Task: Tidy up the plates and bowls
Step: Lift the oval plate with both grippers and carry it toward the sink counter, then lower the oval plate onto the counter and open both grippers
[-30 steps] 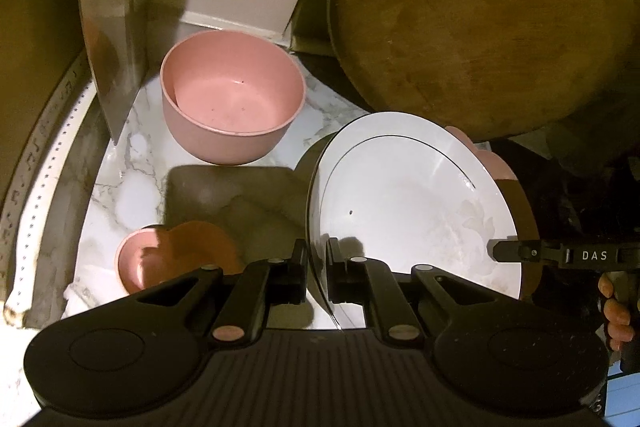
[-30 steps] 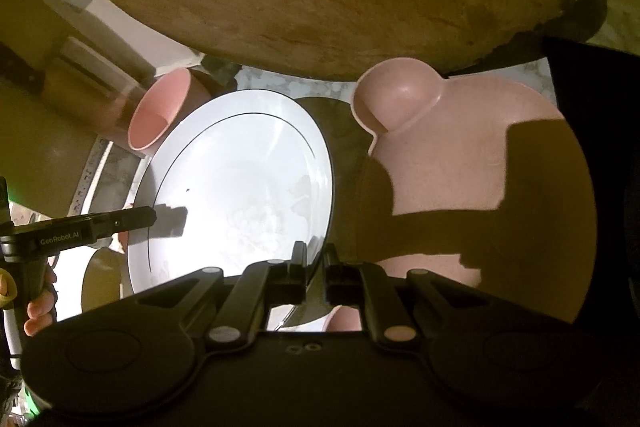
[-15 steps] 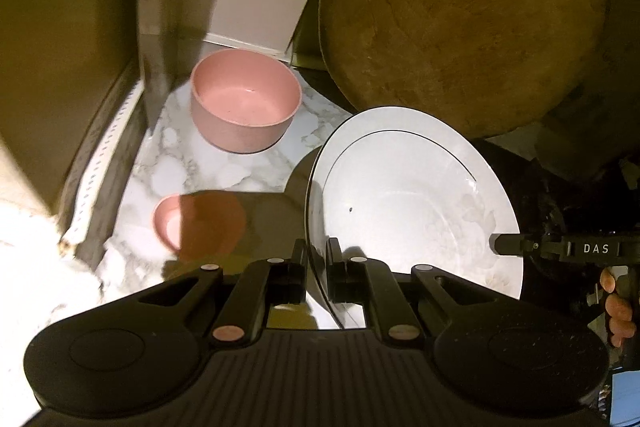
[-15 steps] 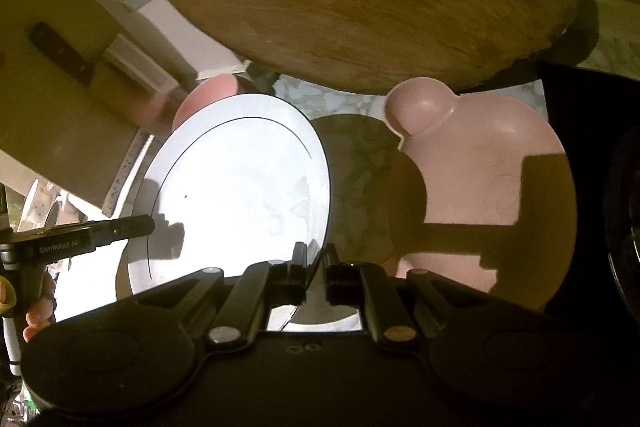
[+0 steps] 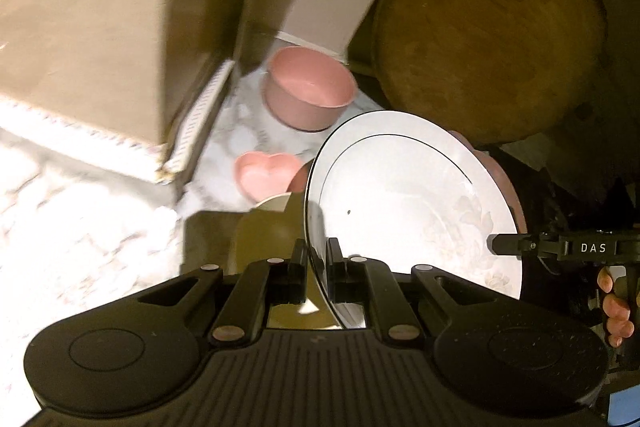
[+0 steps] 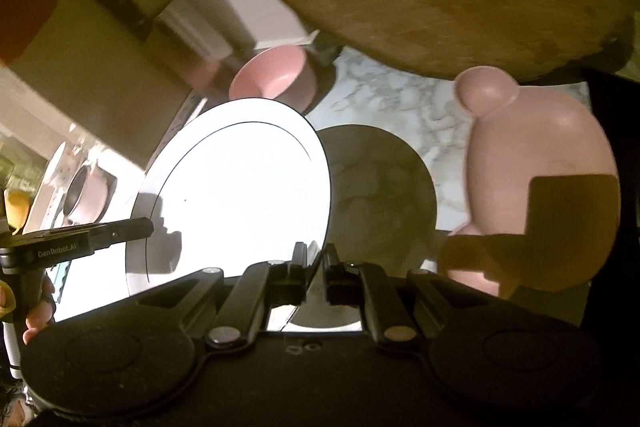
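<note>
Marble-patterned bench (image 6: 404, 99) lies under a dim, shadowed corner, and above it both pairs of tongs hold one white plate (image 5: 404, 203) clear of the surface: the left tongs (image 5: 318, 259) are clenched on its left rim, the right tongs (image 6: 316, 261) on its right rim, with the plate tilted between them. Judging from this, the plate is being carried to a new spot. Each grip is only a thin pinch on a smooth edge, so if the two hands drift apart or twist unevenly the rim could slip out and the plate drop onto the dishes below. Beneath and near it sit a heart-shaped pink dish (image 5: 266, 177) and a cream bowl (image 5: 272, 223); farther off stands a deep pink bowl (image 5: 310, 89), and on the right a flat pink plate with a round lobe (image 6: 536, 163). A big round wooden board (image 5: 488, 35) at the far right crowds the path that way
</note>
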Motion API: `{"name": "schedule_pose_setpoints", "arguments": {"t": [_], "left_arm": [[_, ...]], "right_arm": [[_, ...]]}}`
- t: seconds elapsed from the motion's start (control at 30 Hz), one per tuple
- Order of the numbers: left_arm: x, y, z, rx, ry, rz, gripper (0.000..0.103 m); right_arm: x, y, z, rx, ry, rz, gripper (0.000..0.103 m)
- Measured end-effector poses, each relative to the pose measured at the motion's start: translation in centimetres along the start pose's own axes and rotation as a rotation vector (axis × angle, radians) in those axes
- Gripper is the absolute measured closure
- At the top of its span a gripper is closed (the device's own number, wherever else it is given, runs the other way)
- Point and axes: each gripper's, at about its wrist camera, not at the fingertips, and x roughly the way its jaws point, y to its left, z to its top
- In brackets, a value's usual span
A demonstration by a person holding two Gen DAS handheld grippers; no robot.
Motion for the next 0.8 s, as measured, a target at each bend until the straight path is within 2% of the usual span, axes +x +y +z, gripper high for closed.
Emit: {"name": "schedule_pose_setpoints", "arguments": {"t": [0.8], "left_arm": [[-11.4, 10.7, -8.4, -0.233, -0.097, 0.162, 0.095]], "right_arm": [[6.2, 13.5, -3.6, -0.218, 0.123, 0.125, 0.097]]}}
